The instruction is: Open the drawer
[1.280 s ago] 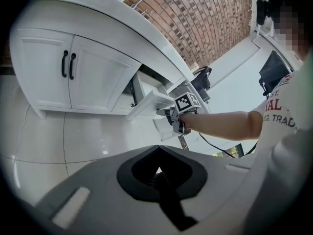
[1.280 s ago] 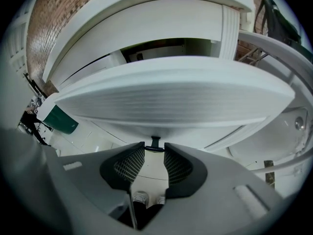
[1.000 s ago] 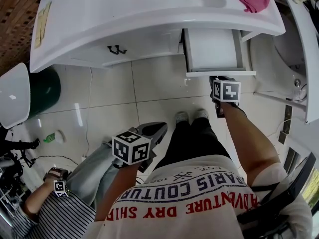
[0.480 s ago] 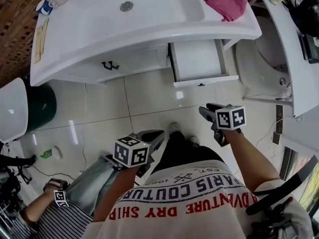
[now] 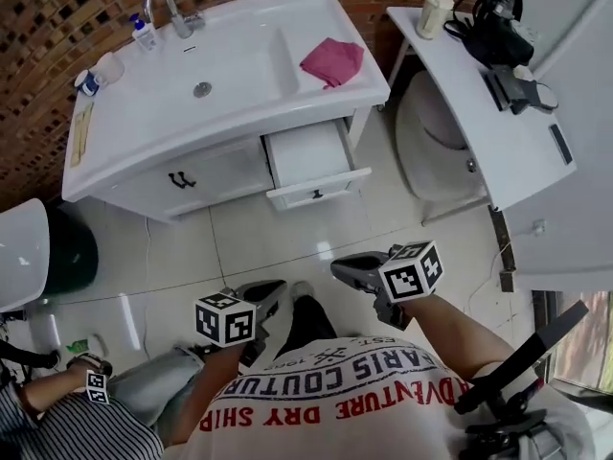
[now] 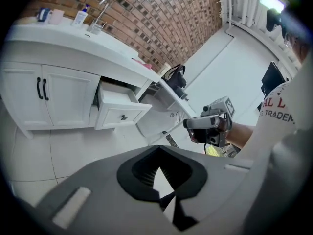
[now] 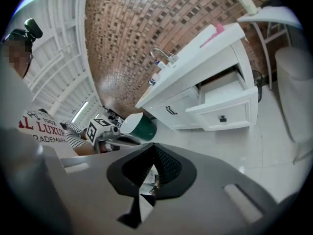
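The white drawer (image 5: 308, 161) of the vanity stands pulled out, with its small black knob (image 5: 316, 195) on the front panel. It also shows in the left gripper view as the drawer (image 6: 121, 112) and in the right gripper view as the drawer (image 7: 226, 112). Both grippers hang well back from it, above the tiled floor. My right gripper (image 5: 347, 269) is shut and holds nothing. My left gripper (image 5: 271, 291) is shut and empty too. Each gripper sees the other: the right gripper (image 6: 208, 126) and the left gripper (image 7: 105, 131).
A pink cloth (image 5: 332, 61) lies on the sink counter (image 5: 144, 132) near the faucet (image 5: 163, 8). Cabinet doors with black handles (image 5: 182, 178) sit left of the drawer. A toilet (image 5: 431, 147) and a white shelf (image 5: 484, 113) stand right. A green bin (image 5: 75, 255) and a seated person (image 5: 67, 420) are left.
The right gripper has left the drawer front and drawn back and up. The left gripper rose a little as well. The head view now takes in the whole vanity from farther off.
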A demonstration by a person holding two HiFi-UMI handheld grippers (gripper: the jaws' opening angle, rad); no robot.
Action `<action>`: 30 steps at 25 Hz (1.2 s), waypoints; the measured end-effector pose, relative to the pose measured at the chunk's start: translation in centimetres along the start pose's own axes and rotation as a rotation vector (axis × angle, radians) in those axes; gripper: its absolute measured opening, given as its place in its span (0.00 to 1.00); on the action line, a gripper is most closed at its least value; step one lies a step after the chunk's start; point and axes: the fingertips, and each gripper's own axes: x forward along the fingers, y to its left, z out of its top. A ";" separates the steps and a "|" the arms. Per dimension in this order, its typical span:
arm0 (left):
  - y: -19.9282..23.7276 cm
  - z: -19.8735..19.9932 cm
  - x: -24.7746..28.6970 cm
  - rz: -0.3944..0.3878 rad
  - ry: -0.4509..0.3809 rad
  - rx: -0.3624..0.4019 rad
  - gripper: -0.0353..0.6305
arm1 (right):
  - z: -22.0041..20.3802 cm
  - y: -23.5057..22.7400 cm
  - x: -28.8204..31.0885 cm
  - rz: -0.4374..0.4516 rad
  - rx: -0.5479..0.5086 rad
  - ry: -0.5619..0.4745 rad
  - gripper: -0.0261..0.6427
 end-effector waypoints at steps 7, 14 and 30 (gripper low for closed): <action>-16.1 -6.5 -0.1 0.005 -0.137 0.047 0.04 | -9.1 8.2 -11.7 0.065 -0.145 -0.005 0.05; -24.1 -10.0 -0.7 0.042 -0.167 0.087 0.04 | -16.6 11.2 -16.7 0.095 -0.133 0.013 0.05; -26.0 -13.0 -3.5 0.012 -0.098 0.157 0.04 | -18.9 14.1 -16.4 0.017 -0.116 -0.023 0.05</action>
